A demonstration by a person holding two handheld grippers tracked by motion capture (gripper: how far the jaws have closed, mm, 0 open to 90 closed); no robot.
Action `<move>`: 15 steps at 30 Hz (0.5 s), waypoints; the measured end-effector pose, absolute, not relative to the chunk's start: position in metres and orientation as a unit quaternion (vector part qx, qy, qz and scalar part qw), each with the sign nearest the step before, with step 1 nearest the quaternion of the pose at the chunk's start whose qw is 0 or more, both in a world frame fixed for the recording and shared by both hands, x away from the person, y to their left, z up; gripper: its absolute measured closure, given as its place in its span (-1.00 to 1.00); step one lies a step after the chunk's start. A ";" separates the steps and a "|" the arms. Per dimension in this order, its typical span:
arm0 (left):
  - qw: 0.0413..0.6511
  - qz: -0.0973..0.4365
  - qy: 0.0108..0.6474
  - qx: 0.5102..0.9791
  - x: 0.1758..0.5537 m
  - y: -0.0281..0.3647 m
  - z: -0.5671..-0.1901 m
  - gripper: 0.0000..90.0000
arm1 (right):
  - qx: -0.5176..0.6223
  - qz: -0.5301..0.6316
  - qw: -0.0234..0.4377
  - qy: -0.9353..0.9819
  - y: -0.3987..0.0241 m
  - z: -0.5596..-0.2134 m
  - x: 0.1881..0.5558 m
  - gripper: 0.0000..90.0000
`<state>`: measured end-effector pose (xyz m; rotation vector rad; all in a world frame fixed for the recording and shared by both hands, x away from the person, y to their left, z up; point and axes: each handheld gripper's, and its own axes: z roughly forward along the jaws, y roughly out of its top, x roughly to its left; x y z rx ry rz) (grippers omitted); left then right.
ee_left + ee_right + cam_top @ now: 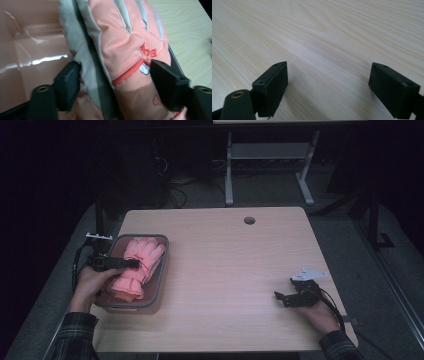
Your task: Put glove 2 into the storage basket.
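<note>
Gloves (137,267) are stacked in the bin (161,279) at the bench's left edge, straddled by the left gripper (134,263), its jaws apart as if for release, while the right gripper (278,296) is rested wide open near the right edge.

Dark plaid sleeves (75,335) at seven and five o'clock; black two-jaw grippers (132,263), brass-ringed screw holes, trailing black cables, grey three-cornered top plate (308,274).

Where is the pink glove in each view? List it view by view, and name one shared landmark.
High view: pink glove lies in the grey-rimmed bin at table left.
Left gripper view: pink glove lies centre, between the left gripper jaws.
Right gripper view: not in it.
Shared landmark: the wooden table.
</note>
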<state>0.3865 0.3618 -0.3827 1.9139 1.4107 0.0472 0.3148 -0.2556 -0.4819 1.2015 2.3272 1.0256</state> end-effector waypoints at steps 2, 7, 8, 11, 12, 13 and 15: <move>0.372 0.028 0.553 0.745 0.386 0.365 -0.379 -0.57 | 0.421 0.360 0.164 0.816 -0.256 -0.482 0.315 -0.66; 0.380 0.054 0.557 0.736 0.385 0.375 -0.363 -0.67 | 0.421 0.360 0.164 0.816 -0.256 -0.482 0.315 -0.66; 0.383 0.056 0.556 0.735 0.384 0.375 -0.360 -0.67 | 0.420 0.360 0.164 0.817 -0.256 -0.482 0.315 -0.66; 0.390 0.068 0.550 0.735 0.382 0.374 -0.350 -0.67 | 0.421 0.360 0.164 0.816 -0.256 -0.482 0.315 -0.66; 0.393 0.072 0.546 0.737 0.381 0.373 -0.346 -0.67 | 0.420 0.360 0.164 0.817 -0.256 -0.482 0.315 -0.66; 0.395 0.075 0.544 0.737 0.380 0.372 -0.344 -0.67 | 0.421 0.360 0.164 0.816 -0.256 -0.482 0.315 -0.66; 0.399 0.082 0.536 0.740 0.380 0.367 -0.337 -0.67 | 0.420 0.360 0.164 0.817 -0.256 -0.482 0.315 -0.66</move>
